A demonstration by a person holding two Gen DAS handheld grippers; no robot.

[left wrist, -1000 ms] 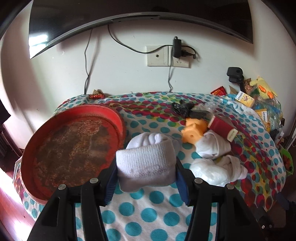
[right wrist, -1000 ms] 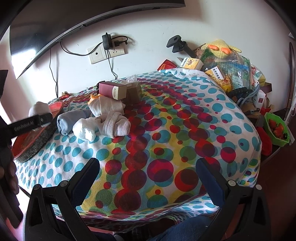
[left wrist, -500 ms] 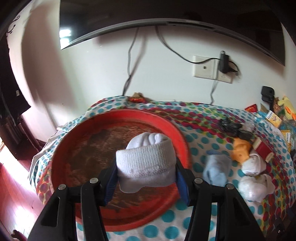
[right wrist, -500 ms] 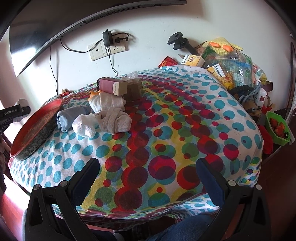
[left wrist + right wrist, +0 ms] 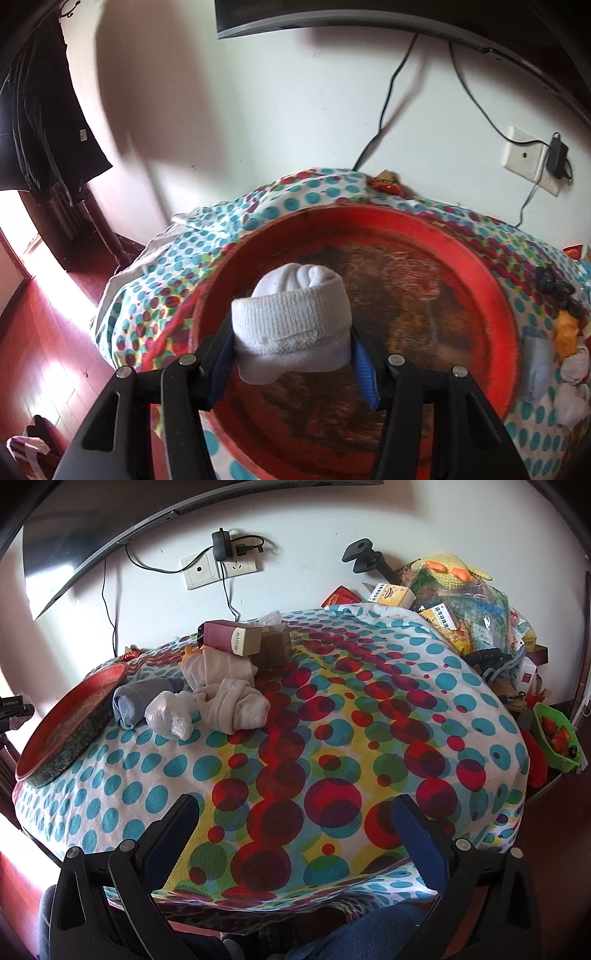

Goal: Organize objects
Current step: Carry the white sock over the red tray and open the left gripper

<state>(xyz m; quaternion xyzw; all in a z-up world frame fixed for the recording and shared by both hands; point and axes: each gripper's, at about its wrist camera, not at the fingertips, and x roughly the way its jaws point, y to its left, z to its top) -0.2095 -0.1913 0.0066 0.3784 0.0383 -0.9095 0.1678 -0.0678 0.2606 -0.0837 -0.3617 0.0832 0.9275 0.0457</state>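
A: Step in hand? Largest thing first.

B: The table (image 5: 332, 738), draped in a polka-dot cloth, takes up most of the right wrist view. A round red tray (image 5: 495, 295) with a worn brown floor is set at its left end. A rolled white sock (image 5: 291, 328) is held over the tray, clamped between the blue pads of the left gripper (image 5: 291, 354); the jaws are about half apart and pressed on both sides of the roll. So the carry-to-tray step is judged nearly done.

A: Right side?

B: The right gripper (image 5: 295, 819) is held wide open over the near edge of the cloth, nothing between the jaws.

A: Next move?

B: A lowering onto the tray floor is probably called for, then a release. Whether the sock is touching the tray cannot be told. The roll is soft, so it is expected to settle where it is dropped.

A: What's left?

B: A pile is seen just beside the tray: a blue-grey rolled sock (image 5: 136, 701), a white bundle (image 5: 170, 716), two beige rolled socks (image 5: 236, 705), and a maroon box (image 5: 229, 638) lying on the pile's far side. These are judged still to be sorted.

A: Room?

B: A white wall, a wall socket (image 5: 218, 568) with a plugged adapter, a dark screen (image 5: 92, 535) mounted above, red wood flooring (image 5: 40, 350), clutter of bags and boxes (image 5: 469, 605) at the right end.
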